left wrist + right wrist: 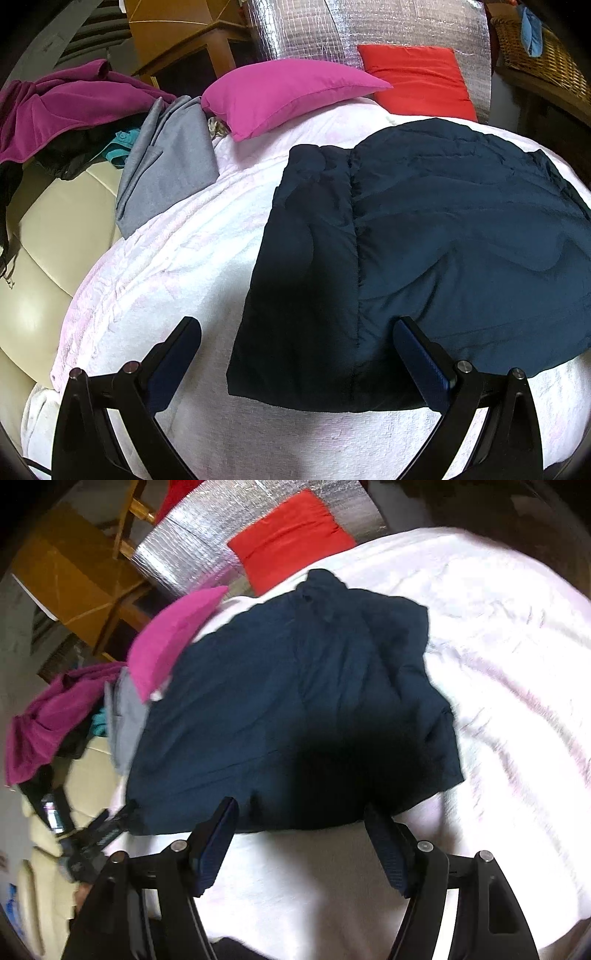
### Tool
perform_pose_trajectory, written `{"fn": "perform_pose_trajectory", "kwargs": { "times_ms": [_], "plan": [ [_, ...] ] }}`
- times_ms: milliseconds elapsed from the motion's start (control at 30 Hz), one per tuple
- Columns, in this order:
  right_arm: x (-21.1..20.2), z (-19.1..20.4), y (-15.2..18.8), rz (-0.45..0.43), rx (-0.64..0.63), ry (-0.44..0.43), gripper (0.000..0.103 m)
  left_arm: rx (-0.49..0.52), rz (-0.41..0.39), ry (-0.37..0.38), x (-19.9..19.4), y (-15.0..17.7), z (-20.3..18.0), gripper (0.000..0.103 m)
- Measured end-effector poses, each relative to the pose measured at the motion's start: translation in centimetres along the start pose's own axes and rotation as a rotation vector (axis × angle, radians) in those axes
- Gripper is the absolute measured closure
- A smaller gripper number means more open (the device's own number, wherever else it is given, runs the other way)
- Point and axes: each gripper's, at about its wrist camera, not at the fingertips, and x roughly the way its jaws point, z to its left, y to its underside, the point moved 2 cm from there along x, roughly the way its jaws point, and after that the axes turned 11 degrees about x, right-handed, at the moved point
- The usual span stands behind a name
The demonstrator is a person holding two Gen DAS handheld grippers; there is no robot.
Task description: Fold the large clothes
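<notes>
A dark navy padded jacket lies folded flat on a pale pink-white blanket; it also shows in the right wrist view. My left gripper is open and empty, just above the jacket's near edge, with its right finger over the fabric. My right gripper is open and empty at the jacket's near hem. The left gripper also shows, blurred, at the jacket's near-left corner in the right wrist view.
A magenta pillow and a red pillow lie at the far end against silver foil. A grey garment and a purple one are piled on a cream sofa to the left. A wicker basket stands far right.
</notes>
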Motion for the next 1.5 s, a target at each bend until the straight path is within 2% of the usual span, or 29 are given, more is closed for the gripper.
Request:
{"fn": "perform_pose_trajectory", "kwargs": {
  "times_ms": [200, 233, 367, 500, 567, 633, 800, 900, 967, 1000, 1033, 1067, 1100, 1133, 1233, 1333, 1433, 1500],
  "plan": [
    [0.6, 0.0, 1.6, 0.075, 0.043, -0.089, 0.025, -0.006, -0.009, 0.015, -0.7, 0.5, 0.7, 0.000],
    [0.8, -0.2, 1.7, 0.083, 0.057, -0.102, 0.025, -0.016, -0.007, 0.045, -0.8, 0.6, 1.0, 0.000],
    [1.7, -1.5, 1.6, 0.107, 0.142, -0.140, 0.024, -0.093, 0.048, 0.278, -0.2, 1.6, 1.8, 0.000],
    [3.0, -2.6, 1.2, 0.124, 0.222, -0.170, 0.021, -0.189, 0.147, 0.487, 1.3, 2.6, 2.2, 0.000],
    [3.6, -3.0, 1.0, 0.121, 0.250, -0.193, 0.021, -0.242, 0.204, 0.544, 2.3, 3.1, 2.4, 0.000],
    [4.0, -3.3, 0.5, 0.103, 0.275, -0.222, 0.021, -0.292, 0.230, 0.564, 3.1, 3.4, 2.8, 0.000],
    [5.5, -3.3, -1.3, 0.056, 0.315, -0.261, 0.021, -0.429, 0.257, 0.507, 5.0, 3.6, 4.5, 0.000],
    [6.1, -2.6, -2.0, 0.019, 0.325, -0.255, 0.021, -0.513, 0.225, 0.460, 5.5, 3.6, 5.7, 0.000],
    [6.2, -1.8, -2.3, -0.017, 0.321, -0.228, 0.023, -0.526, 0.192, 0.437, 5.4, 3.4, 5.8, 0.002],
    [5.7, -1.9, -2.4, -0.032, 0.308, -0.208, 0.029, -0.519, 0.180, 0.433, 5.4, 3.1, 5.7, 0.011],
    [5.5, -1.4, -2.5, -0.054, 0.280, -0.168, 0.045, -0.504, 0.167, 0.427, 5.2, 2.7, 5.4, 0.016],
    [5.2, -0.8, -2.7, -0.075, 0.246, -0.143, 0.052, -0.485, 0.143, 0.397, 4.7, 2.4, 5.2, 0.018],
    [5.0, -0.4, -2.7, -0.092, 0.228, -0.139, 0.053, -0.467, 0.122, 0.375, 4.4, 2.1, 5.1, 0.023],
    [4.8, -0.1, -2.6, -0.102, 0.213, -0.131, 0.054, -0.443, 0.104, 0.355, 4.2, 1.8, 5.2, 0.024],
    [5.9, -0.4, -2.4, -0.073, 0.201, -0.066, 0.054, -0.415, 0.139, 0.339, 4.9, 1.8, 4.8, 0.022],
    [5.6, -0.8, -2.3, -0.026, 0.245, -0.072, 0.052, -0.402, 0.152, 0.314, 4.7, 1.7, 4.8, 0.022],
    [4.3, 0.2, -1.8, 0.025, 0.200, -0.048, 0.038, -0.331, 0.159, 0.224, 2.8, 1.4, 4.5, 0.022],
    [2.8, 1.2, -1.0, 0.018, 0.127, -0.012, 0.034, -0.259, 0.096, 0.126, 0.2, 1.0, 3.9, 0.022]
  ]
}}
